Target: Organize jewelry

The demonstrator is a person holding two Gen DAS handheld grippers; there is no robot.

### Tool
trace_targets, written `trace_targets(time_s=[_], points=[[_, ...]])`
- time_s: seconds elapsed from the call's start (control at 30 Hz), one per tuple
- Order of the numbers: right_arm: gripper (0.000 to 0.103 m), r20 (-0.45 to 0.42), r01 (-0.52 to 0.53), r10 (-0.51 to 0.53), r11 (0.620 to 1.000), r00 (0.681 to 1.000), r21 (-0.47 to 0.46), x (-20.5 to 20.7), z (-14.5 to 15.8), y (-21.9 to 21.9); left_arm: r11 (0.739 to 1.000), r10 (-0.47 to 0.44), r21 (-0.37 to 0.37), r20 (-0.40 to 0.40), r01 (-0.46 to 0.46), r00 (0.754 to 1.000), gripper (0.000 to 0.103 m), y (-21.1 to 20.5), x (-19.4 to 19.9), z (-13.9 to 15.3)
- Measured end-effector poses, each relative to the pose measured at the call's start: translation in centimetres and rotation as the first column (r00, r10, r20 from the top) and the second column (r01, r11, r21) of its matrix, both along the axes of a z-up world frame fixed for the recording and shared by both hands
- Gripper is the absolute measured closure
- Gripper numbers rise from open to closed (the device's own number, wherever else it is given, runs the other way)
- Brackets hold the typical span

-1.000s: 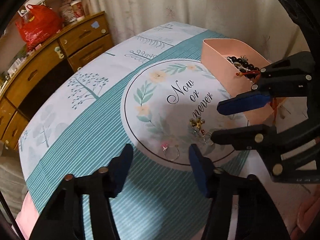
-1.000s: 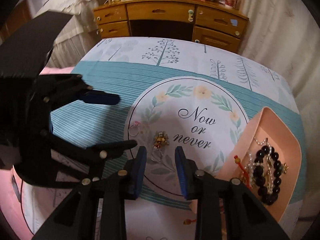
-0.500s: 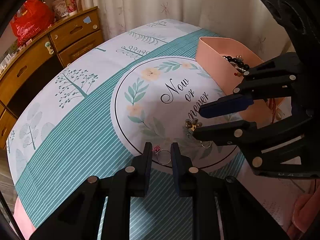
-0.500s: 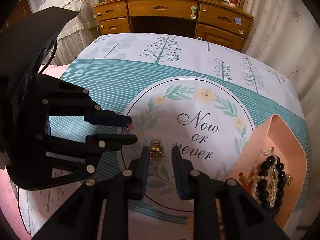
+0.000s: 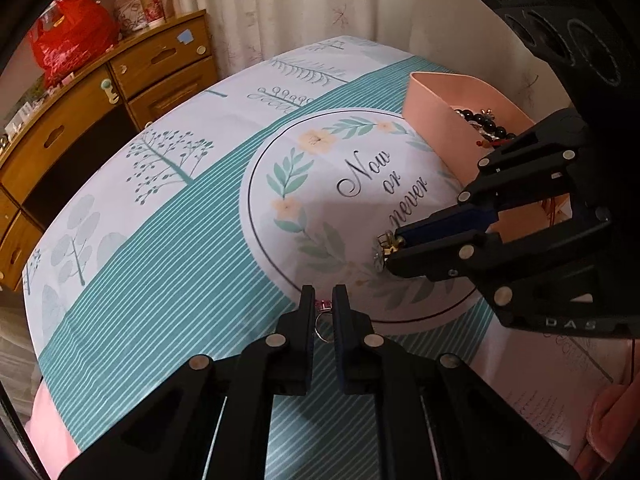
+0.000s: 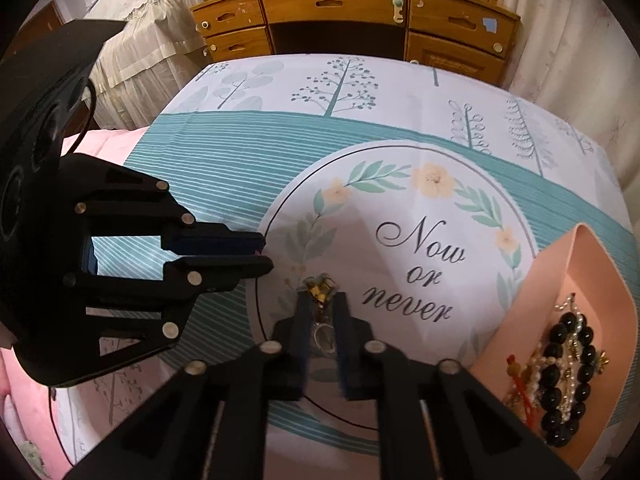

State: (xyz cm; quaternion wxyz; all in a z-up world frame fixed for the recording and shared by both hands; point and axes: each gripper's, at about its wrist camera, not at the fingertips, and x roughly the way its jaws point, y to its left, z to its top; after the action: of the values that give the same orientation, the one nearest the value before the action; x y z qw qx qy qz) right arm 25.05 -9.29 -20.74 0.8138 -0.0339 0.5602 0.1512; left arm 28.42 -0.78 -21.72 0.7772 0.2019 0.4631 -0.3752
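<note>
Between the left gripper's fingers, a pink-stone ring sits pinched over the bench's tablecloth. Just beyond, the right gripper clamps a gold charm ring. Farther right stands the pink tray holding a black bead bracelet.

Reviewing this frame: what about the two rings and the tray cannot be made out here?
- Pink-stone ring, left wrist view: band mostly hidden between the left gripper fingers.
- Gold ring, right wrist view: lower part hidden by the right gripper; design too small.
- Pink tray: far end cut off by the edge.
</note>
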Motion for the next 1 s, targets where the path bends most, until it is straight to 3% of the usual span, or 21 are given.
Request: trace_targets(time_s=[0.33,0.67,0.87,1.0], points=[[0.096,0.016,0.025,-0.026,0.998,1.000,0.056,0.0,1.2,-0.4,0.998,0.051,-0.034,0.009,-0.051,0.999,0.097,0.9,-0.4,1.7],[0.096,0.080,0.096,-0.108,0.986,0.991,0.137,-1.7,5.6,-2.6,0.989,0.124,-0.082,0.054,-0.119,0.991,0.097,-0.3,-1.0,7.0],[0.096,0.136,0.197,-0.225,0.962,0.965,0.188,-3.8,8.3,-6.4,0.974,0.169,-0.164,0.076,-0.154,0.983,0.097,-2.4,-1.8,10.1],[0.096,0.209,0.259,-0.298,0.946,0.931,0.196,-6.3,9.9,-10.0,0.962,0.163,-0.235,0.082,-0.140,0.983,0.097,-4.9,-2.6,11.6]])
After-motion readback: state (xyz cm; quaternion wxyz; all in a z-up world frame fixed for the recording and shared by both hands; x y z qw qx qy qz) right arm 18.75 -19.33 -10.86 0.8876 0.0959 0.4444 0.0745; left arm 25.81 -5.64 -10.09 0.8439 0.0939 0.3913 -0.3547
